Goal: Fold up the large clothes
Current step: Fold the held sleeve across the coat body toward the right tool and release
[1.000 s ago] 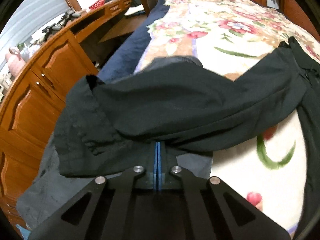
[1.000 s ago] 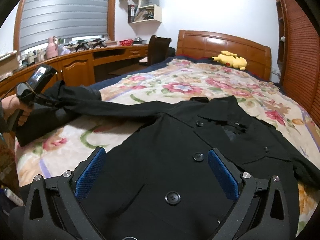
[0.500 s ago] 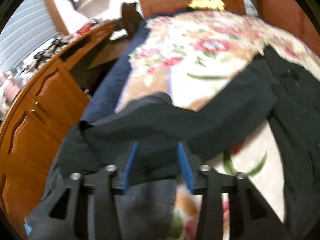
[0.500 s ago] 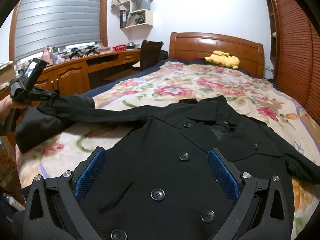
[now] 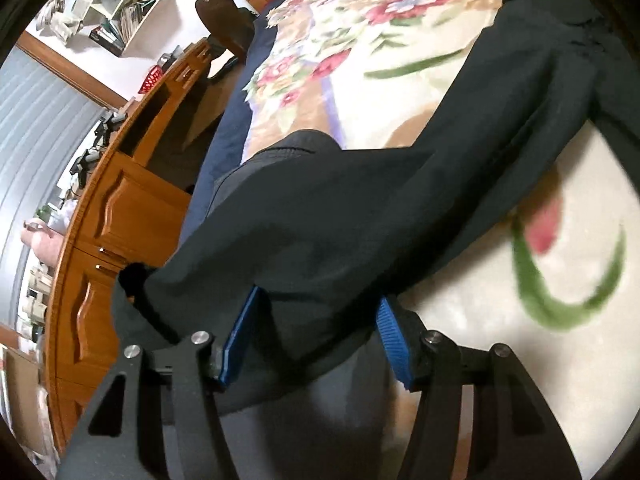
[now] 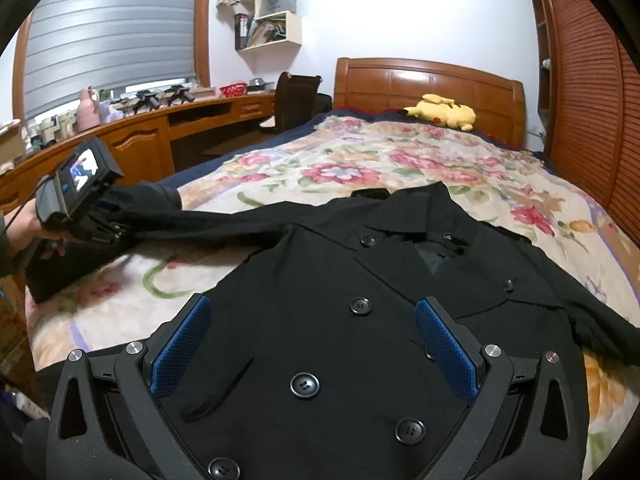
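Right wrist view: black coat [image 6: 360, 320] lies flat on the bed [image 6: 400, 160], unfolded. Left gripper [image 5: 316, 340] at 9 o'clock is opening around the sleeve [image 5: 400, 200]; right gripper [image 6: 312, 344] gapes empty. Folding's barely begun.

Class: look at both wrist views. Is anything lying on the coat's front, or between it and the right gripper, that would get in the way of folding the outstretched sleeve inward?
Nothing visible. The coat front lies bare under the open right gripper; the sleeve sits between the left gripper's opening jaws.
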Demonstrator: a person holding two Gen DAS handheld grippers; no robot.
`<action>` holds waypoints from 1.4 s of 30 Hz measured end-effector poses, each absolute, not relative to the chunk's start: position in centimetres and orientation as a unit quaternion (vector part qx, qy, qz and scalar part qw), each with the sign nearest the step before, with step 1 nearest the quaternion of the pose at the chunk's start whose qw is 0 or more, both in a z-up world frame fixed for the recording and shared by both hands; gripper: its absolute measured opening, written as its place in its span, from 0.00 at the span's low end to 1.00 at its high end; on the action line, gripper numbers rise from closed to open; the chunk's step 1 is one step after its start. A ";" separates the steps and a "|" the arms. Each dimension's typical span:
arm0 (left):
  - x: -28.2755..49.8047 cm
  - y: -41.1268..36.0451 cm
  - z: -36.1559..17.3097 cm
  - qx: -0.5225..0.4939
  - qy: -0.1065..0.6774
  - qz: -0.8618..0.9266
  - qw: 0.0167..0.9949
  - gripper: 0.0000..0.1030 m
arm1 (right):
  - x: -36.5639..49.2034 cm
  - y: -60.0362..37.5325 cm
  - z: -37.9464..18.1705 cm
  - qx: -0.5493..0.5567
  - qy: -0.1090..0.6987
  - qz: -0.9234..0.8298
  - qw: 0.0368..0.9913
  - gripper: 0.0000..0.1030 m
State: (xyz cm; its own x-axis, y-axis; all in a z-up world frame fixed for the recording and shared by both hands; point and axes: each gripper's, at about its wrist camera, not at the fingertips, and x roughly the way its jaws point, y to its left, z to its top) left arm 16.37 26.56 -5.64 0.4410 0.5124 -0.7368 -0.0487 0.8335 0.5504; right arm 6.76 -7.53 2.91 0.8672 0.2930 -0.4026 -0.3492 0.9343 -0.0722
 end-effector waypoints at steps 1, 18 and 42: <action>16.5 26.6 -5.8 0.234 0.499 0.175 0.816 0.56 | 6.8 -7.5 2.8 -0.072 0.198 0.167 0.963 1.00; 14.7 23.4 2.0 0.165 0.377 0.155 0.898 0.04 | 7.1 -7.9 2.7 -0.072 0.193 0.163 0.965 1.00; 11.4 1.6 6.7 0.072 0.313 -0.070 0.944 0.20 | 6.0 -18.2 5.6 -0.024 0.188 0.090 0.978 1.00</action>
State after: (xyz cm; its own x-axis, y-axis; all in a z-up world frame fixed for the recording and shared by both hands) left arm 11.38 1.64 6.71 0.7939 -0.0864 -0.6019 0.1768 0.9799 0.0926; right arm 5.99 -18.21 5.56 0.9135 0.1665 -0.3713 -0.1845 0.9827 -0.0131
